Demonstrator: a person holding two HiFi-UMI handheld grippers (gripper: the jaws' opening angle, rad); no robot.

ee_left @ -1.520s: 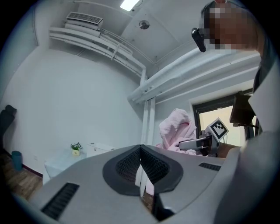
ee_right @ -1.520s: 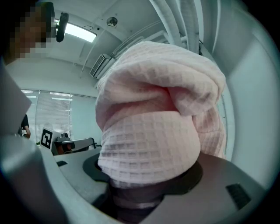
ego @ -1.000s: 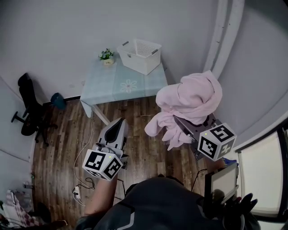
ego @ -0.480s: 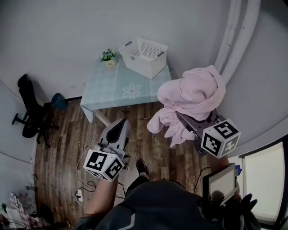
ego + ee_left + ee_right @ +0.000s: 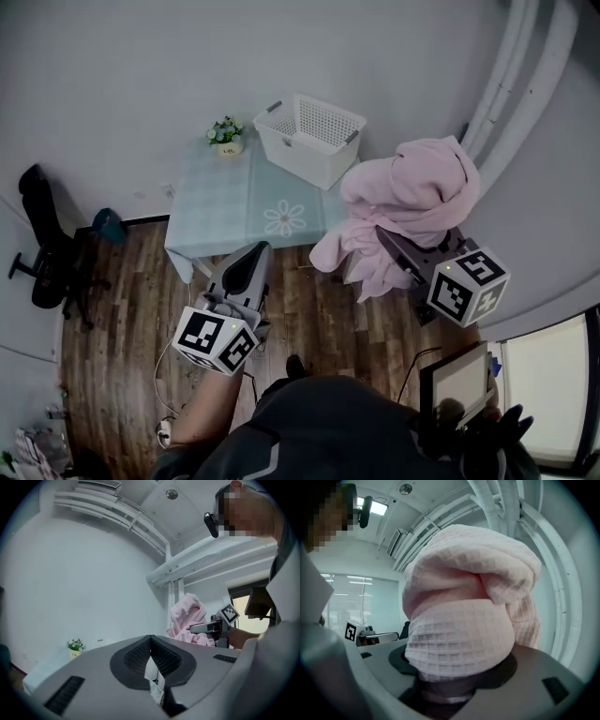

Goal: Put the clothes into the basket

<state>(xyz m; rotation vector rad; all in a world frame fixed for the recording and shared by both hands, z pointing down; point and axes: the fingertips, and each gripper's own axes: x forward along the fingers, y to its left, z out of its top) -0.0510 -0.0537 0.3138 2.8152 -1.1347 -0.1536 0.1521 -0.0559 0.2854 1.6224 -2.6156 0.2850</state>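
A pink waffle-weave garment hangs bunched over my right gripper, which is shut on it; in the right gripper view the cloth fills the middle and hides the right gripper's fingertips. A white slatted basket stands at the far right end of a pale blue table, up against the wall, with nothing showing inside it. My left gripper is held low over the wooden floor in front of the table, shut and holding nothing, as the left gripper also appears in its own view.
A small potted plant sits on the table left of the basket. A black office chair stands at the far left. White pipes run up the wall at right. A tablet hangs at the person's right side.
The table and basket have come closer and lower in the head view as the person steps toward them. The pink garment stays held in the right gripper; the left stays shut.
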